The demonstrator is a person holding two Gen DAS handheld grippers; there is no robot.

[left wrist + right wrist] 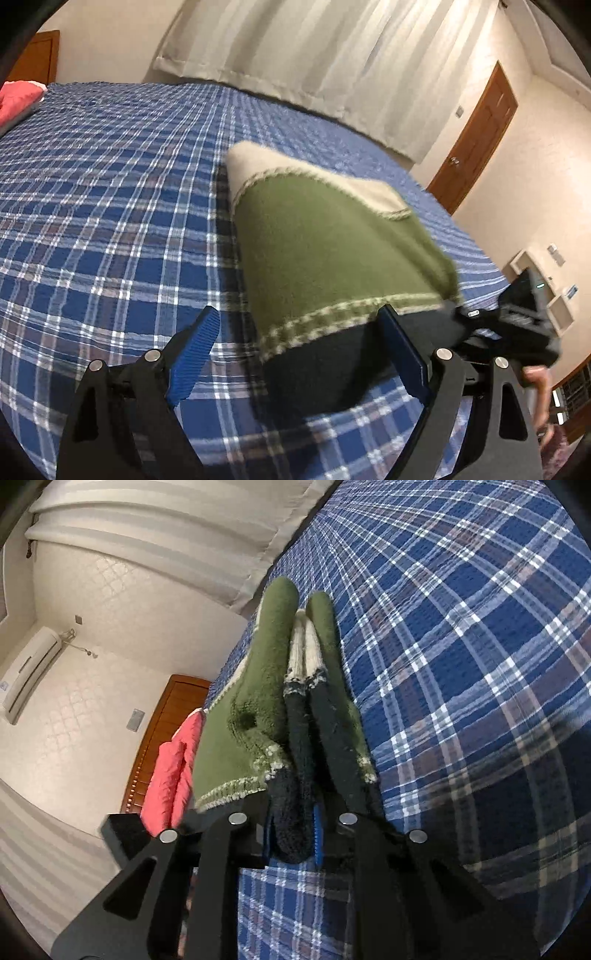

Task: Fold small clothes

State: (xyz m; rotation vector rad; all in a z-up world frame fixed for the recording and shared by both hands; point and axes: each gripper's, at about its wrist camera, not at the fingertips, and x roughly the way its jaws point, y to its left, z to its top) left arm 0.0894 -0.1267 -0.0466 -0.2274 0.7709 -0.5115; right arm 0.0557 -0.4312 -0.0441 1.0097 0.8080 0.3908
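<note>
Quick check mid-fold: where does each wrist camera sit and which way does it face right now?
Left wrist: on the left gripper, jaws open, facing across the plaid bed toward the curtains; the folded sock, right gripper and hand show.
Right wrist: on the right gripper, jaws shut on the sock, facing along the bed.
Shared: sock, bed, curtains.

We see our right gripper (295,834) squeezed tight on a fuzzy sweater (258,716). The sweater is green, cream and black, folded in layers, and it sticks straight out ahead of our fingers. Under it and off to the right lies the blue checked bedspread (461,646). Just left of the sweater sits a pink blanket (173,775) by a wooden headboard (162,723).
</note>
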